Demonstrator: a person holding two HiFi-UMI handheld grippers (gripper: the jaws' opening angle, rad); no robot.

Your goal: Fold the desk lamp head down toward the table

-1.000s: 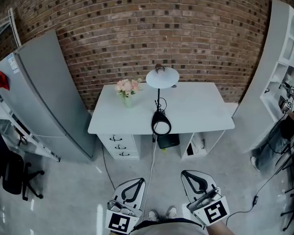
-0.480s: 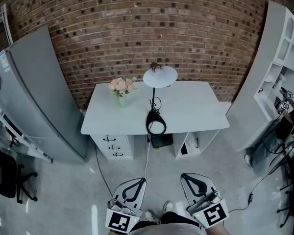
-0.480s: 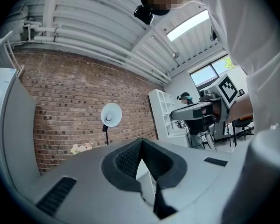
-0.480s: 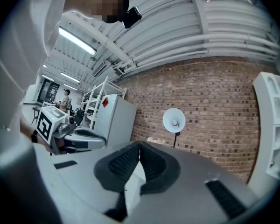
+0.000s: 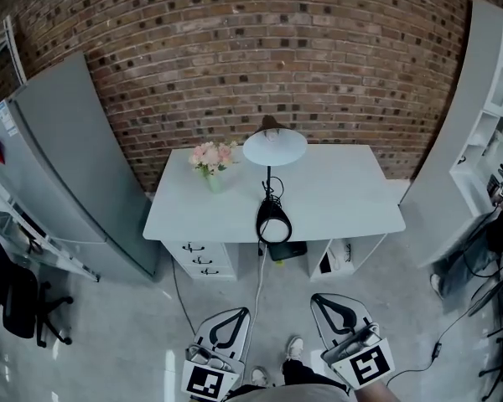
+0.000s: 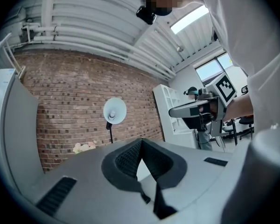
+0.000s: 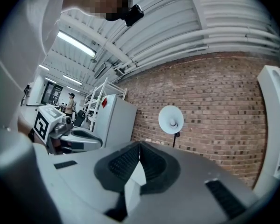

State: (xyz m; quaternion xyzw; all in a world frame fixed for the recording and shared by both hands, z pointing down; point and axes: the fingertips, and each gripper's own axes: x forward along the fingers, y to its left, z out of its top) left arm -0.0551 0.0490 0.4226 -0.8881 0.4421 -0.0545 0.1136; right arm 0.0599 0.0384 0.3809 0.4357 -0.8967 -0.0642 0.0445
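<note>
My left gripper [image 5: 233, 315] and right gripper [image 5: 327, 301], both closed and empty, point level at the white desk [image 5: 344, 193], well apart from it. There the desk lamp head [image 5: 274, 146] sits raised on its stem. Seemingly the approach; next I must close in.

Head view steeply downward, far from desk [image 5: 344, 193]; gripper views level, toward the same lamp [image 5: 274, 147].
</note>
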